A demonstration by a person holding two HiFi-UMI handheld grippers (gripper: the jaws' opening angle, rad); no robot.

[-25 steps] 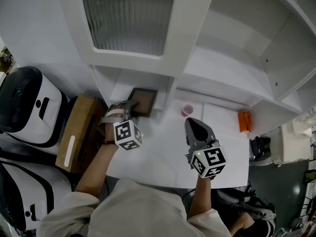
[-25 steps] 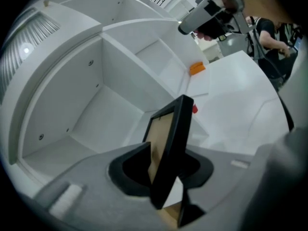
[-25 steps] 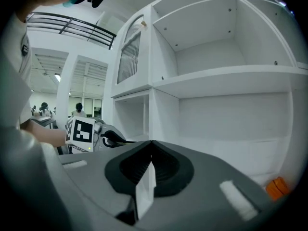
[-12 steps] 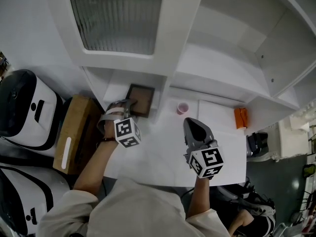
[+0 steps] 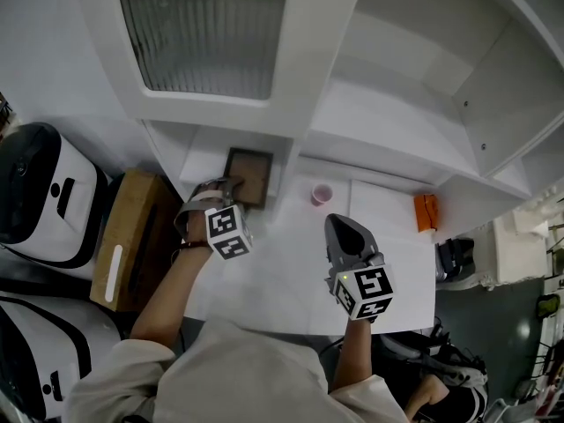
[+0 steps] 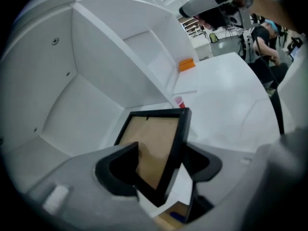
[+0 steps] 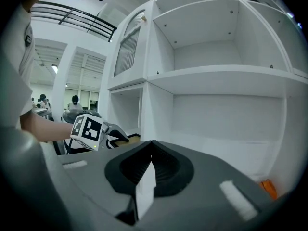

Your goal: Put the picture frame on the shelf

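Observation:
A dark picture frame with a brown panel stands tilted in the lower left compartment of the white shelf unit. In the left gripper view the picture frame is between the jaws of my left gripper. The jaws are opening, and a gap shows between the frame's edge and the right jaw. In the head view my left gripper reaches into that compartment. My right gripper hovers over the white table, jaws shut on nothing, as the right gripper view confirms.
A small pink cup stands on the table by the shelf's upright. An orange object lies at the far right. A wooden box and white machines stand left of the table.
My left gripper stays at the frame inside the compartment, and the right gripper holds its place. Only the head view has shifted slightly.

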